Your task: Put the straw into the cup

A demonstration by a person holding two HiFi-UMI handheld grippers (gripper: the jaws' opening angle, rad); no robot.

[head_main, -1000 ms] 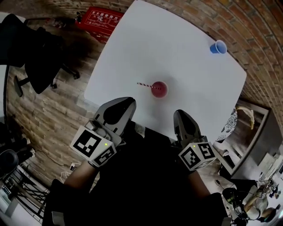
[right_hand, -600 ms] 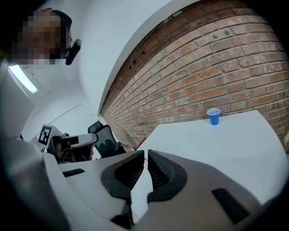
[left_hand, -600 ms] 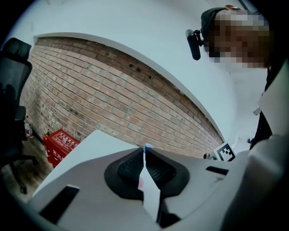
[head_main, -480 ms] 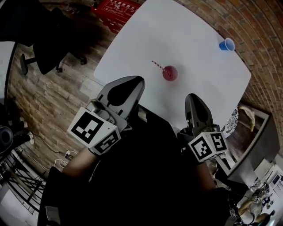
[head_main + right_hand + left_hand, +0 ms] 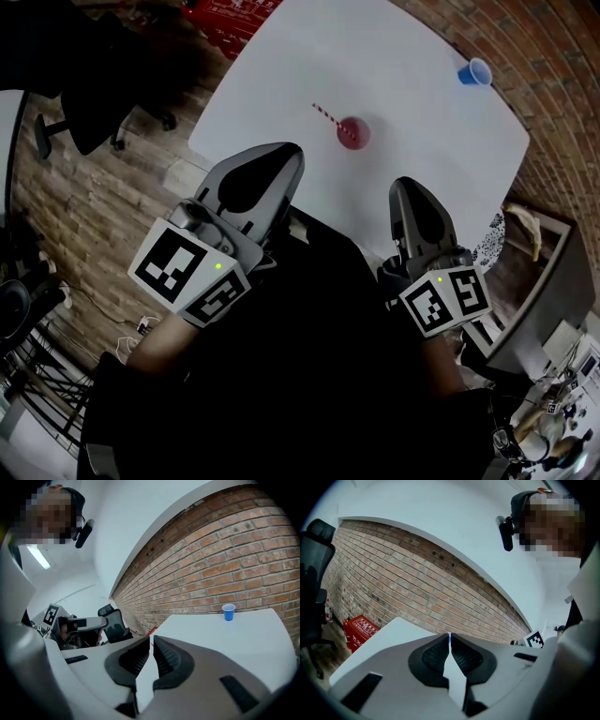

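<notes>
Item 1: left gripper (image 5: 284,152), (image 5: 450,635). Jaws clenched, tips touching, nothing btw them. Held near table's closer edge, off the tabletop.

Item 2: right gripper (image 5: 405,184), (image 5: 151,638). Jaws drawn together, only a thin slit showing, nothing btw them. Also at the closer edge, well apart from both cups.

Item 3: white table (image 5: 412,103). Bears two cups, otherwise bare.

Item 4: red cup (image 5: 353,133). Upright, approx. mid-table, ahead of and btw the two grippers.

Item 5: striped straw (image 5: 325,113), red/white. Lower end in the red cup, rest leaning out over the rim toward upper left in head view.

Item 6: blue cup (image 5: 474,72), (image 5: 228,612). Upright, near far right corner of table, well apart from red cup.

Item 7: red box (image 5: 230,14), (image 5: 361,630), white print. On floor beside table's far left side.

Item 8: black office chair (image 5: 84,103). Left of table.

Item 9: brick wall (image 5: 417,583). Behind table in both gripper views.
</notes>
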